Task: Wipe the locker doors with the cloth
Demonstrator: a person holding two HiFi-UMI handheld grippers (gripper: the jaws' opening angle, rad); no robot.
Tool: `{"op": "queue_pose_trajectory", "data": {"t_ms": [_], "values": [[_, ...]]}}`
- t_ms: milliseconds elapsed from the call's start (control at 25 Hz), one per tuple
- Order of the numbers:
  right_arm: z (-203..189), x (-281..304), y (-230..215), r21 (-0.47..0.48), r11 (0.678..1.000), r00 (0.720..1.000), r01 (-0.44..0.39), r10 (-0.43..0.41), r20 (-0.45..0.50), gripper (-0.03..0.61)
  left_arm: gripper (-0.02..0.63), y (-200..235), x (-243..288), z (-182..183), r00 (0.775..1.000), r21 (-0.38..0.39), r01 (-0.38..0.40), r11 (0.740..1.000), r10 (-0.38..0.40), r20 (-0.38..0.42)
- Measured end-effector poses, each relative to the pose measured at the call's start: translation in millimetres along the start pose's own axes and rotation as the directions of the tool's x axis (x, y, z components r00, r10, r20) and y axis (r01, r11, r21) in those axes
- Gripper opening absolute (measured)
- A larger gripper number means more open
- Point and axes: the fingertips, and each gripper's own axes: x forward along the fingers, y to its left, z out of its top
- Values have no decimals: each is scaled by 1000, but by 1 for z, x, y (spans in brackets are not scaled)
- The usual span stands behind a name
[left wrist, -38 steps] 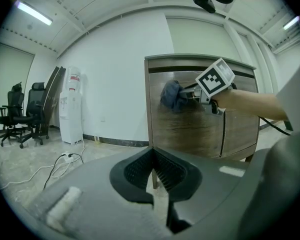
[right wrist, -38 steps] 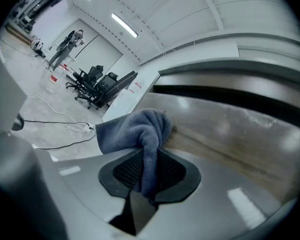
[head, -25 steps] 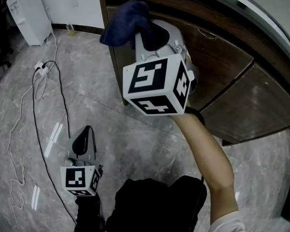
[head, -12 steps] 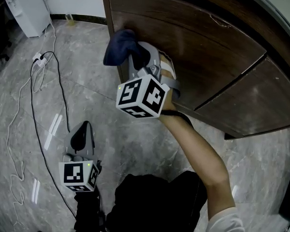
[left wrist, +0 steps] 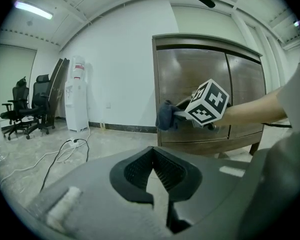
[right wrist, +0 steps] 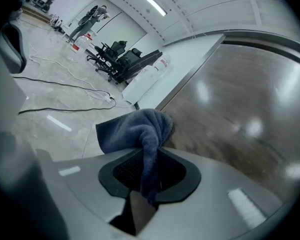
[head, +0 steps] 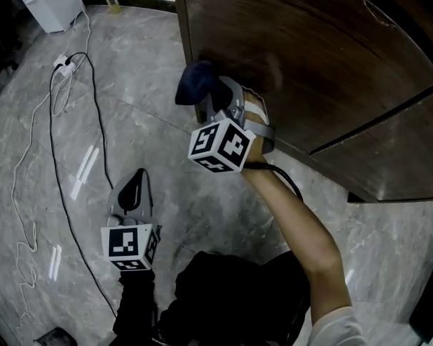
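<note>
Compared with a second ago, the right gripper (head: 211,98) and its cloth (head: 195,81) have been carried down the locker door (head: 310,63), from just under the cabinet's top edge to the lower part of the panel. The marker cube is now seen rolled to a different angle. The left gripper (head: 136,186) is found, as before, low over the grey marble floor (head: 130,71), well apart from the door.

In the right gripper view, the fingers (right wrist: 121,171) are closed on a fold of the cloth (right wrist: 135,126), which is pinched between the pads while the rest is bunched beyond the tips. In the left gripper view, the fingers (left wrist: 135,171) are closed tip to tip, and nothing is held between them.

The cloth is dark blue, soft and crumpled into a rounded wad. It is held at the left edge of the dark brown, glossy door, apparently against the wood, though contact cannot be confirmed. A black cable (head: 94,99) is seen trailing across the floor.
</note>
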Motion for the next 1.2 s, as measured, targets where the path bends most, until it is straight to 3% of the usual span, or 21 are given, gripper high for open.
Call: {"op": "queue_pose_trajectory", "data": {"t_ms": [400, 800, 1000, 1200], "values": [[-52, 35, 74, -5, 995, 990, -98, 97, -102, 75, 3, 13, -1, -23, 999, -13, -26, 1000, 25, -47], [-97, 52, 123, 109, 975, 956, -195, 214, -202, 75, 3, 6, 0, -20, 999, -21, -14, 1000, 13, -53], [-81, 33, 124, 202, 940, 948, -277, 301, -102, 75, 3, 1, 1, -13, 998, -4, -22, 1000, 22, -55], [-46, -10, 100, 243, 886, 917, -395, 395, 50, 75, 3, -16, 5, 14, 1000, 18, -7, 1000, 8, -23]]}}
